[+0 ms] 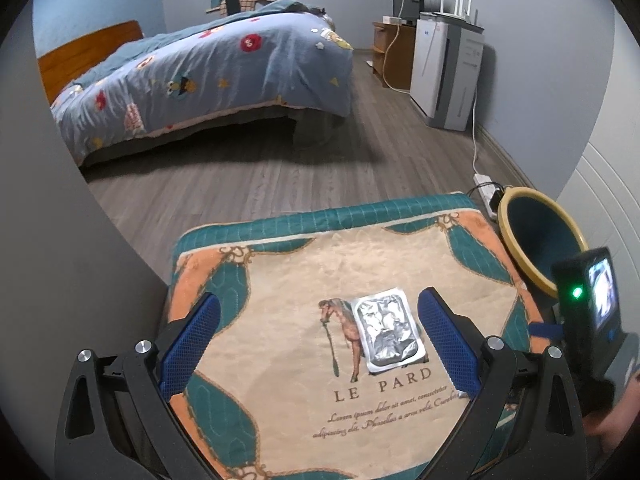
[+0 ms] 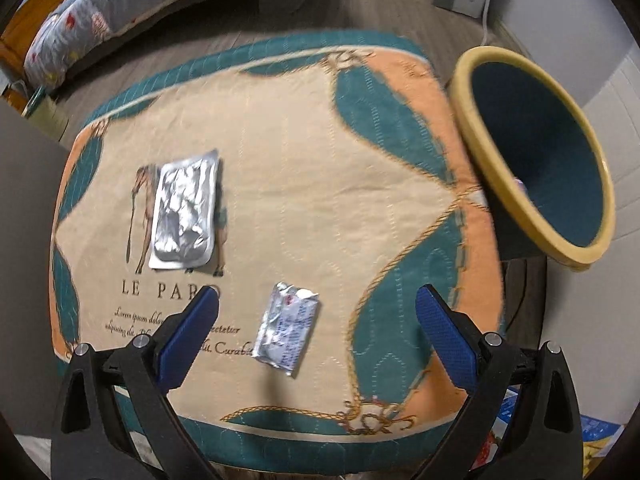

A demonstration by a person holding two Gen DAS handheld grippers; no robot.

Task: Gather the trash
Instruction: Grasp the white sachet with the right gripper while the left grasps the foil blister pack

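Two pieces of trash on a quilted cover (image 2: 280, 168) printed with a horse and "LE PARD": a silver foil pack (image 2: 185, 210), flat over the horse print, and a smaller crumpled wrapper (image 2: 289, 330) with blue print, nearer the camera edge and well apart from the pack. Hard to tell what lies under the cover, desk or stool.

Left tool (image 1: 318, 322) spread wide, gripping nothing, blue pads either side of the foil pack (image 1: 387, 328), right pad just beside it; touching or not, cannot tell.

Right tool (image 2: 318, 312) also spread wide and empty, wrapper lying between its blue pads, closer to the left one, no contact seen. Slightly blurred in the right wrist view.

Bin (image 2: 536, 152) with yellow rim and dark teal inside, just off the cover's right edge, mouth tilted toward the cameras; something small and pale near its lower rim, too small to name.

Beyond, in the left wrist view: wood floor (image 1: 280, 172), bed (image 1: 208, 76) with a blue patterned duvet, white appliance (image 1: 444, 76) by the wall, power strip (image 1: 486, 186) on the floor behind the bin (image 1: 540, 236).
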